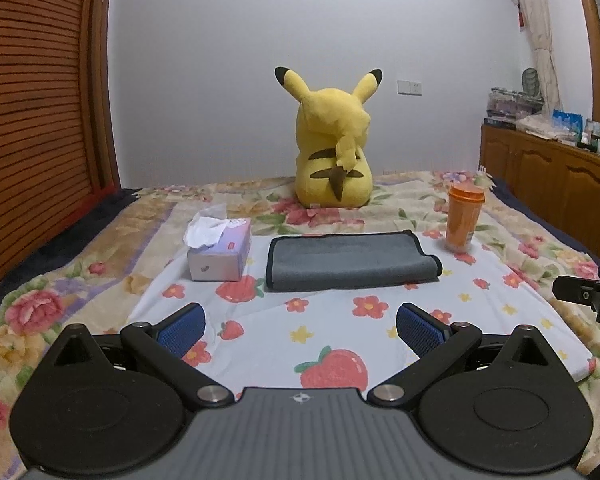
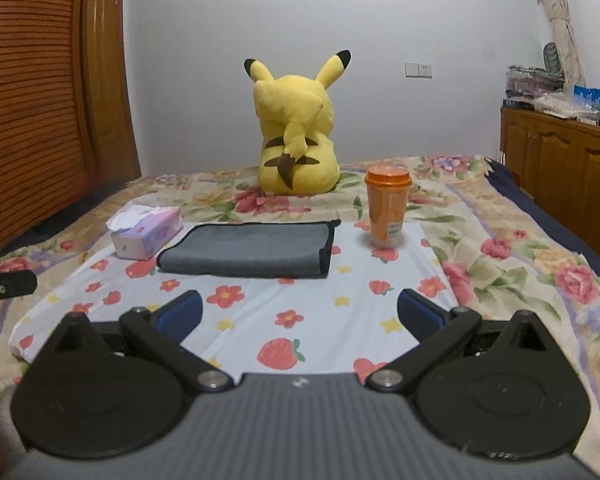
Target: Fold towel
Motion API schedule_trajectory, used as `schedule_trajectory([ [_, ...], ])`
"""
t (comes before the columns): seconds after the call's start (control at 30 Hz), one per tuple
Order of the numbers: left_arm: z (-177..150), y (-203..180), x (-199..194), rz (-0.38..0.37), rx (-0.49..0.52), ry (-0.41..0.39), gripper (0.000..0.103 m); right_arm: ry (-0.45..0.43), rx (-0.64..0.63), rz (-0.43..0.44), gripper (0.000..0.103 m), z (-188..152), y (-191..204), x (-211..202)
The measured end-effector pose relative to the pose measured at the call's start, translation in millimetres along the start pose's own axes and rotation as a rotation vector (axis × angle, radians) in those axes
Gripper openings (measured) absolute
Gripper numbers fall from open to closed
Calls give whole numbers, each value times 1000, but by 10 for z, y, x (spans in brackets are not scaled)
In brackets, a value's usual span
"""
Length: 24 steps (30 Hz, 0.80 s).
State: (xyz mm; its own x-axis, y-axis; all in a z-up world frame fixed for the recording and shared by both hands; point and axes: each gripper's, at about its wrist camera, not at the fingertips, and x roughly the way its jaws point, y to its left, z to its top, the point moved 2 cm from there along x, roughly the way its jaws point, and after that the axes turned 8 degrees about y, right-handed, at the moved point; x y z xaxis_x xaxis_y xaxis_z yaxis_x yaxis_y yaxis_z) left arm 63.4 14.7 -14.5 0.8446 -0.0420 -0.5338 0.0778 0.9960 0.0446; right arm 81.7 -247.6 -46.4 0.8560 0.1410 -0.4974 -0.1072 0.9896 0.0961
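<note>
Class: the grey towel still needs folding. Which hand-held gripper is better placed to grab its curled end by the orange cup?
Right: its open hand-held gripper faces the towel's curled end beside the cup.

The towel [image 1: 350, 260] is matt grey cloth with a soft nap and dark stitched edging. Left of the towel sits a glossy cardboard tissue box [image 1: 220, 250] with crumpled paper; right of it, a smooth orange plastic cup [image 1: 463, 218] — behind it, a fuzzy plush toy [image 1: 332, 148].

Grey towel [image 1: 350, 260] w/ black trim, orange cup [image 1: 463, 220], yellow plush [image 1: 332, 140]
</note>
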Motion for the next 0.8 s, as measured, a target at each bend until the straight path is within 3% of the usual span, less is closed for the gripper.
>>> schedule_trajectory([
  [0.37, 27, -12, -81, 1, 9, -51, 103, -50, -5, -8, 103, 17, -16, -74],
  [0.8, 39, 9, -74, 2, 14, -45, 103, -59, 0, -10, 103, 22, -34, -93],
])
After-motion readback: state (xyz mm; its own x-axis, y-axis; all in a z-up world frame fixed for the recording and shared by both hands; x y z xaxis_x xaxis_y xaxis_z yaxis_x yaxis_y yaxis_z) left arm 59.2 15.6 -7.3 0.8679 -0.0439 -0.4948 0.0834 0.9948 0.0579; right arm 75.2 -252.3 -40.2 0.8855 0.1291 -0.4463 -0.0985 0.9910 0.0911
